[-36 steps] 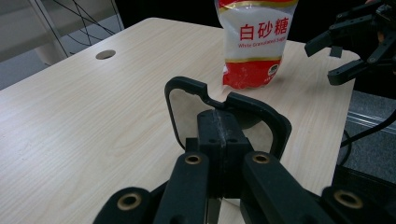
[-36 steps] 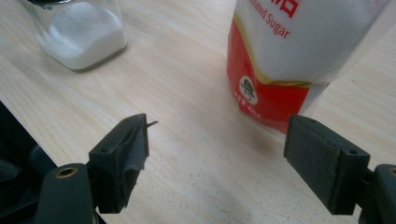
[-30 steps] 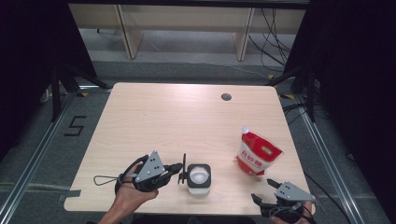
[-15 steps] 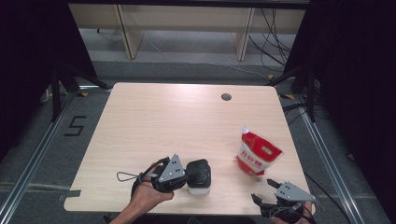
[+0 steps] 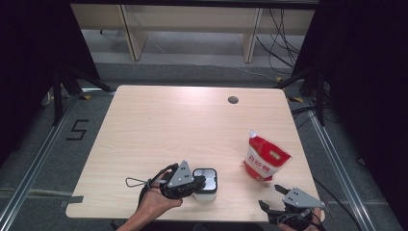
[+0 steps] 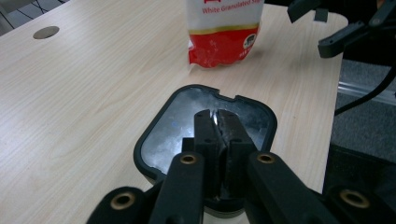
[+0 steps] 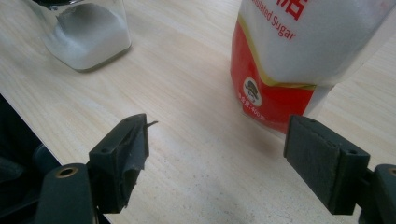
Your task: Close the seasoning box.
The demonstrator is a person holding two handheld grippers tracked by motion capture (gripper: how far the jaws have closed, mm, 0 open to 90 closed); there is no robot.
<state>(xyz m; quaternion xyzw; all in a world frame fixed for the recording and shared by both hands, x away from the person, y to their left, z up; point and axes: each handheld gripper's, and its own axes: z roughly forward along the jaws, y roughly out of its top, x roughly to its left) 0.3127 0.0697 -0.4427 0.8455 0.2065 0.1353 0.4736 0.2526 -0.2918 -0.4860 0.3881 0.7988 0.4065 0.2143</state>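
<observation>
The left gripper's fingers (image 6: 219, 135) are sitting pressed almost together over the black lid (image 6: 163, 135) of the sugar jar (image 5: 205, 184), having just been opening a touch, with nothing visibly caught between them; whether the pads are resting on the lid or hovering just above it, I cannot tell. The right gripper's fingers (image 7: 123, 154) are standing spread wide with only bare table (image 5: 183, 125) between them, near the front edge and just short of the red-and-white sugar pouch (image 5: 264, 159). Largest risk, in my judgement: the jar is standing close to the front edge of the table, part-filled with white sugar, so a sideways push from the left gripper (image 5: 198, 183) is likely to be sliding or tipping it toward the edge. Next: if the lid is only laid on and not seated, pressing off-centre is liable to be cocking it, leaving the jar half closed. Smaller: the pouch is standing upright on a soft base, and the right gripper (image 5: 270, 197) moving in carelessly could be toppling it. Smallest: the trailing cable of the left gripper is looping on the table and may be snagging.
</observation>
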